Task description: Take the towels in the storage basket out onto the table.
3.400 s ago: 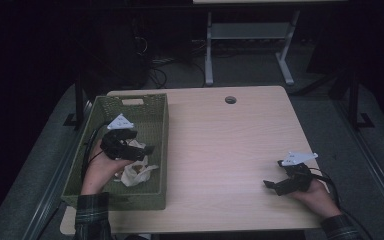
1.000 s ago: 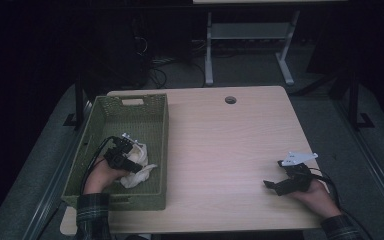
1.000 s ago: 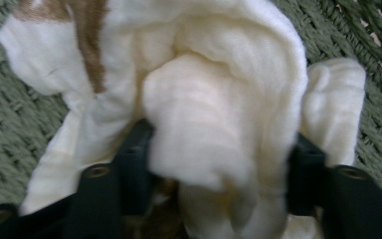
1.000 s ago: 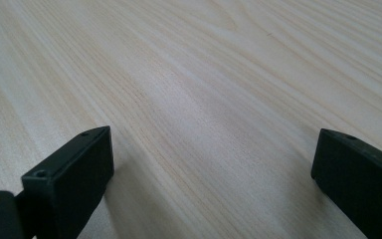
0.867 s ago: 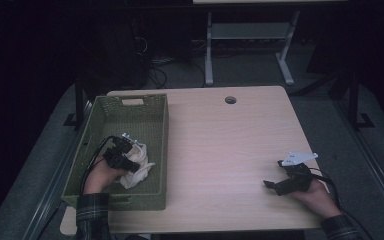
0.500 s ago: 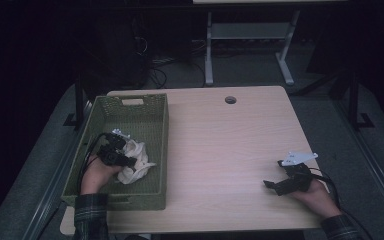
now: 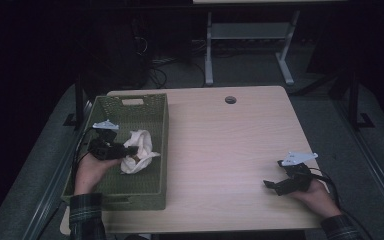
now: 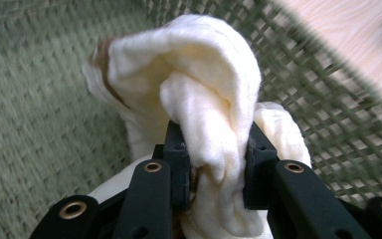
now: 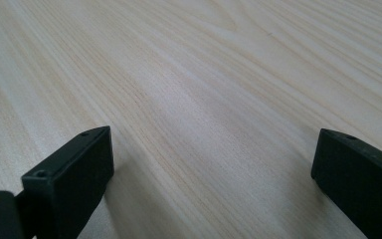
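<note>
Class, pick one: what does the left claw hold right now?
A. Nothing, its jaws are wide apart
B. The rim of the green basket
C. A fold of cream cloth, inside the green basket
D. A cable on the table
C: the left claw pinches the cream cloth between its jaws, over the green basket floor.

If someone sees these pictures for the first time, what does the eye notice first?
First, the cream cloth, pinched between the left tongs inside the green basket at the table's left side. Next, the right tongs, open and empty, low over the bare wooden table near its right edge.
</note>
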Tool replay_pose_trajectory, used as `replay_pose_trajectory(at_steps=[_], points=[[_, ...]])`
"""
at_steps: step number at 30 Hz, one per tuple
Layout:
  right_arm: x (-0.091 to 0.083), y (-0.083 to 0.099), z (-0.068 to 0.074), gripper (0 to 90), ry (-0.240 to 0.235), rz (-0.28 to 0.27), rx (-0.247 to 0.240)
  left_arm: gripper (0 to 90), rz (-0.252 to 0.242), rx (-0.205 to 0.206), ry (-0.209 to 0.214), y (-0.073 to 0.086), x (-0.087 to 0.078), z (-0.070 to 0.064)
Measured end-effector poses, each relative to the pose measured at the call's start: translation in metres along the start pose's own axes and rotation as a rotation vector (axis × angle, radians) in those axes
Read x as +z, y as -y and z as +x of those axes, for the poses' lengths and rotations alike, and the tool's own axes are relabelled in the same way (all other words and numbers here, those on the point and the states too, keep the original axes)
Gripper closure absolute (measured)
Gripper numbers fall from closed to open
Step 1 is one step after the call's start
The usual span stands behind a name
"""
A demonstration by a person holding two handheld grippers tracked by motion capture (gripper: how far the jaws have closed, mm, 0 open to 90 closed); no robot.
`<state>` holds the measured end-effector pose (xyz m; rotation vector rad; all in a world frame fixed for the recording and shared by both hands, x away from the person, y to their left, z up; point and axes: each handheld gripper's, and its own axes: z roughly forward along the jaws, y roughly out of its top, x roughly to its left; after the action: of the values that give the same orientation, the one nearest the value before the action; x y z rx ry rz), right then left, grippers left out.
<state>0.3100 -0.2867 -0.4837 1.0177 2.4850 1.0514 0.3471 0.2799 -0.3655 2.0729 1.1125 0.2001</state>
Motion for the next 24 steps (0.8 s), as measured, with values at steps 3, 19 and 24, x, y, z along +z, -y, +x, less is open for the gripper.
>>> replay_pose_trajectory(at_steps=[3, 19, 24], points=[[0.0, 0.0, 0.0, 2.8, 0.0, 0.0, 0.0, 70.0, -0.033, 0.01, 0.01, -0.004, -0.006, -0.004], [0.0, 0.0, 0.0, 2.8, 0.0, 0.0, 0.0, 70.4, -0.153, 0.079, 0.051, -0.033, -0.026, -0.034], [0.0, 0.0, 0.0, 2.8, 0.0, 0.0, 0.001, 70.4, -0.188, 0.105, 0.077, -0.045, -0.029, -0.044]])
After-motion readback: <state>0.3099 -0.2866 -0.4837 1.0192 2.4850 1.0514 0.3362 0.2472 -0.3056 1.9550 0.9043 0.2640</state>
